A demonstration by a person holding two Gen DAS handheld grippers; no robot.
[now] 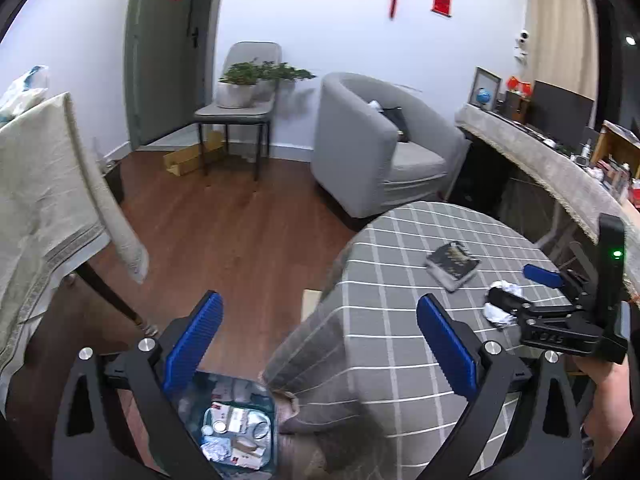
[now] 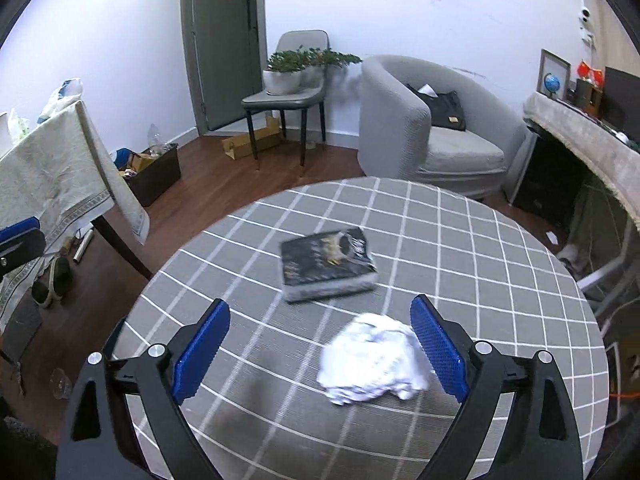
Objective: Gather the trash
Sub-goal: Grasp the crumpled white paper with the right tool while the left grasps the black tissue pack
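The right tongs (image 2: 320, 354) stand wide open over the bench (image 2: 500, 280), gripping nothing; the crumpled white paper (image 2: 374, 364) lies on the checked cloth between the pads, close against the right-hand pad and well clear of the left-hand one; closing from this offset is likely to push the wad sideways or pinch only its edge, and a loose wad may slip out on lifting. The left tongs (image 1: 320, 350) are also open and empty, above the bin (image 1: 236, 432) of collected trash beside the bench; the bin is partly cut off by the frame edge. Beyond the paper, the dark book (image 2: 328, 266) is blurred and its cover unreadable; a sweep past the paper could strike it.
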